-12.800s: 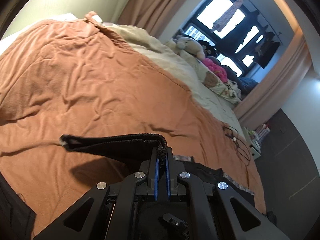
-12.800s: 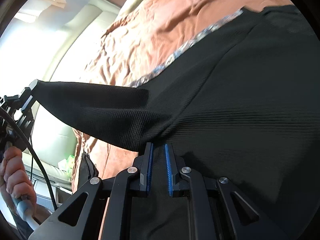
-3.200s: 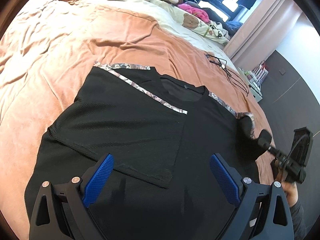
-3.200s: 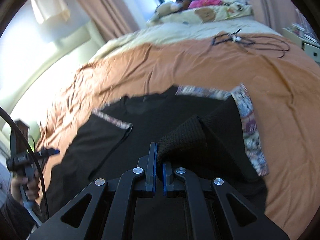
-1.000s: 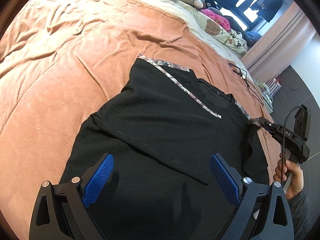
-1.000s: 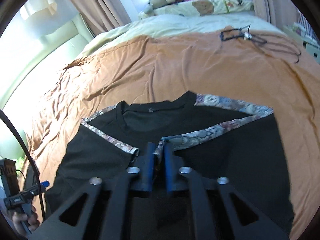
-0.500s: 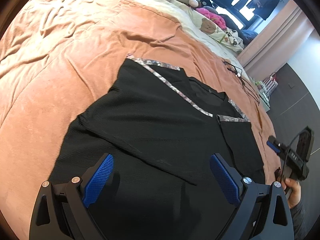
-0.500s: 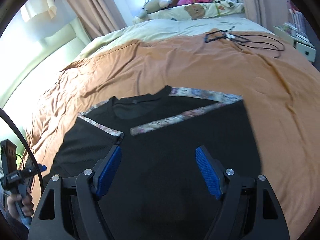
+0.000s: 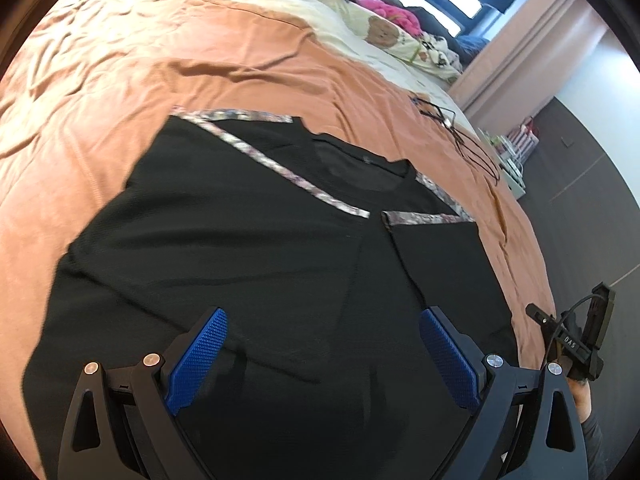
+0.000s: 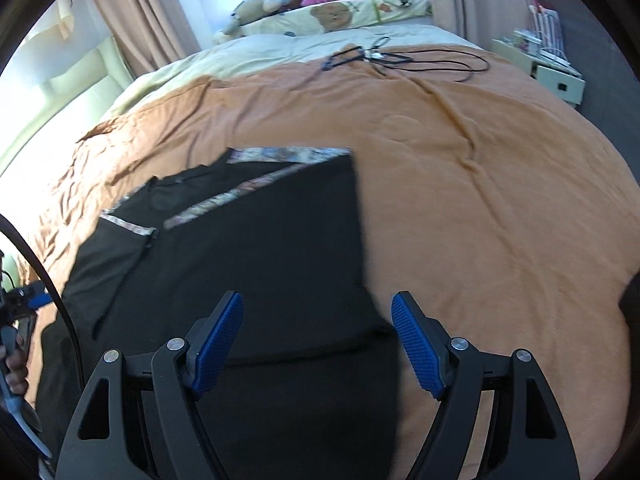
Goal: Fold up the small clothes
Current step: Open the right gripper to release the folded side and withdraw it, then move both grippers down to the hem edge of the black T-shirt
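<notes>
The black knit T-shirt with patterned trim [image 9: 248,248] lies flat on the bed's orange blanket [image 9: 100,64], toward its near edge, both sleeves folded inward to narrow it. The left gripper [image 9: 324,344] and right gripper [image 10: 318,336] hover above, fingers wide and empty, the right's having just been opening, probably to take the hem.

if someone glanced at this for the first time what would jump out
A black shirt with patterned trim lies flat on the orange bedspread, both sleeves folded inward. The left gripper and right gripper hover open over its lower part, holding nothing. Stuffed toys crowd the window end.
</notes>
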A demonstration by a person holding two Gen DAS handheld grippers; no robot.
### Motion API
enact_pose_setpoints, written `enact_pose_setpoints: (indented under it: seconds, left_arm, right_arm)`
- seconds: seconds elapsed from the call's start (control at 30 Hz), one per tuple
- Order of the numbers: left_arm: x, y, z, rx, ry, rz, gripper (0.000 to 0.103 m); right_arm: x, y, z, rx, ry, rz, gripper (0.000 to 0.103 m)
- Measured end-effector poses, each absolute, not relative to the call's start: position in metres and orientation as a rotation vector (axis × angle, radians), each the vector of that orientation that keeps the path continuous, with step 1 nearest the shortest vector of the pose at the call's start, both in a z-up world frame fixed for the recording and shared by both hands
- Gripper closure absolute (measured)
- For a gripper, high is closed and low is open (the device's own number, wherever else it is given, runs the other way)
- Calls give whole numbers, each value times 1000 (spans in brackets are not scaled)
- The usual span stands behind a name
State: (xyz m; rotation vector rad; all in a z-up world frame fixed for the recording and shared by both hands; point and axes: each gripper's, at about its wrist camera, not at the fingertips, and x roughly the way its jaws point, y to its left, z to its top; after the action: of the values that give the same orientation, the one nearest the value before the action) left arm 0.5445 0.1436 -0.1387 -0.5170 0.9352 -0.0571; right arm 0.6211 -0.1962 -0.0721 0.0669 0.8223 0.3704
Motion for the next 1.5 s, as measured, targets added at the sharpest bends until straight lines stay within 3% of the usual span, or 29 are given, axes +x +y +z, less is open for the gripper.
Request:
enact_pose_setpoints:
  seconds: [0.6,0.67,0.87,1.03,1.13,1.23,1.4,1.47,1.5]
  left_arm:
    - [637,44,-169,-423,1022,-182,6]
    - [645,40,-178,-414,1051,-166,13]
    - [655,33,-201,-411,1122,-143,26]
    - [663,17,-202,-309,1125,-108,41]
    - [668,15,-202,-246,1125,-73,51]
    - [669,22,-201,-253,1129,-55,56]
    - [651,37,-190,-346,1134,-103,56]
    - [639,43,-180,-341,1125,-109,56]
    - [633,45,-175,-340,1119,-110,55]
  right_arm:
    - [623,-236,-105,109,873,329,28]
    - [624,-236,-107,98,868,347,29]
    - [635,-219,-113,20,876,381,55]
    - [641,-205,-119,-36,890,368,91]
    - [639,-209,-122,-32,907,332,100]
    - [635,-211,-121,-19,921,320,100]
    - [620,-213,-111,10,934,312,99]
    - [612,-217,-106,31,937,315,94]
    - [608,-219,-104,39,937,315,84]
